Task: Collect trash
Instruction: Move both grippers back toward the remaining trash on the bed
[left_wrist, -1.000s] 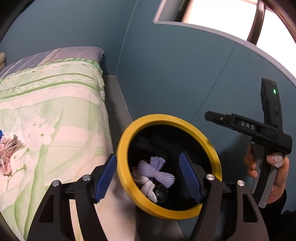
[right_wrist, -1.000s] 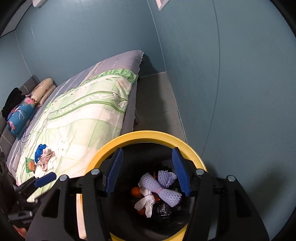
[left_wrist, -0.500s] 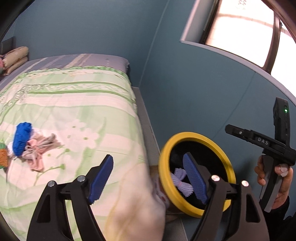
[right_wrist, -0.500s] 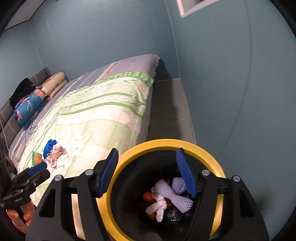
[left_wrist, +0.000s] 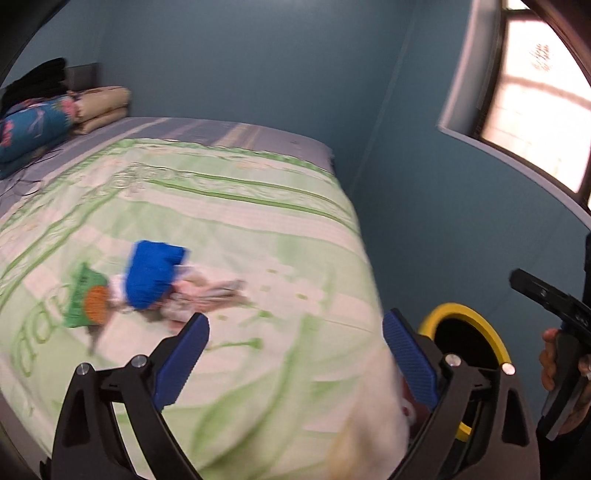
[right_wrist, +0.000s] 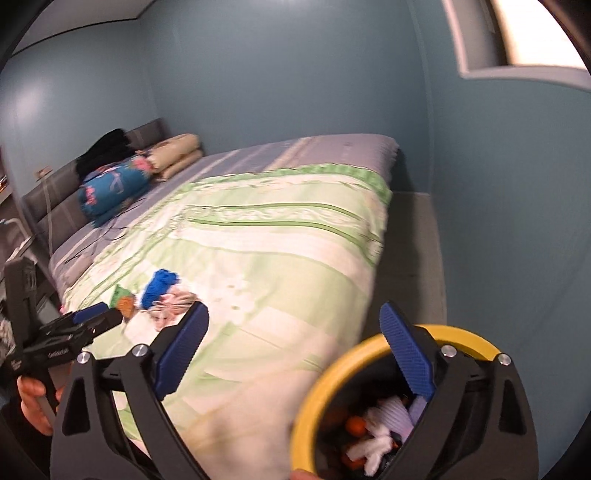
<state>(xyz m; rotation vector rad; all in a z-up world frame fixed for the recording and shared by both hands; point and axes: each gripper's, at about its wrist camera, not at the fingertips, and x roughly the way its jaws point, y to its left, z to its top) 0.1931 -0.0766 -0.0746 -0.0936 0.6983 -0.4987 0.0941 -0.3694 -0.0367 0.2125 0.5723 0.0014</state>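
The left tool (left_wrist: 295, 354) stands wide, its jaws have just been opening, and nothing is between its blue pads (left_wrist: 408, 363); below it is only the green and white bedcover (left_wrist: 258, 236). The right tool (right_wrist: 295, 350) is also wide, its jaws have just been opening too, and they hold nothing. In the left wrist view the right tool shows at the right edge, held by a hand (left_wrist: 554, 362). In the right wrist view the left tool shows at the left edge, also held by a hand (right_wrist: 33, 402).

Just under the right pad of the right tool is the trash bin (right_wrist: 369, 354), black with a yellow rim, standing on the floor (right_wrist: 410, 258) close beside the bed. Inside the bin lie a purple foam net (right_wrist: 393, 411), some white crumpled pieces (right_wrist: 373, 448) and something orange (right_wrist: 354, 424); the rest in there is dark and I cannot tell what it is. In the left wrist view the same bin appears behind the right pad, but its inside is only black.

On the bedcover, well apart from the bin, is a small pile of trash: a blue crumpled thing (left_wrist: 153, 275), a green packet with an orange round mark (left_wrist: 86, 301), and a pinkish-white crumpled piece (left_wrist: 203, 291) touching the blue one. The picture is blurred there.

At the head of the bed lie a blue flowered pillow (right_wrist: 110, 188), a beige folded blanket (right_wrist: 177, 153) and something black (right_wrist: 105, 149).
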